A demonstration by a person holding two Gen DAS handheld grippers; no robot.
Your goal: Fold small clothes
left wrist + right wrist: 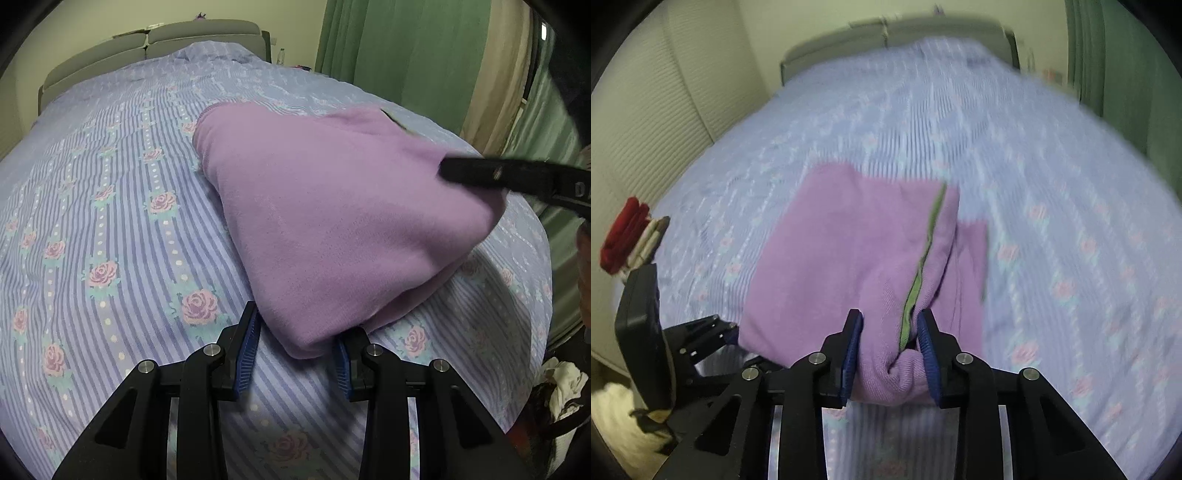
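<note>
A small purple knit garment [325, 206] lies folded on the striped, rose-print bedspread [110, 229]. My left gripper [295, 350] is open, its blue pads either side of the garment's near corner. In the right wrist view my right gripper [890, 354] is shut on a bunched edge of the garment [849, 251], beside its green trim [916, 288]. The right gripper's black finger [491, 173] shows over the garment's right side in the left wrist view. The left gripper [713, 332] shows at the garment's left corner in the right wrist view, which is blurred.
A grey headboard [147, 40] stands at the bed's far end. Green curtains [406, 48] hang on the right. Folded red and pale clothes [628, 236] sit at the bed's left edge. White cloth [565, 384] lies off the bed's right side.
</note>
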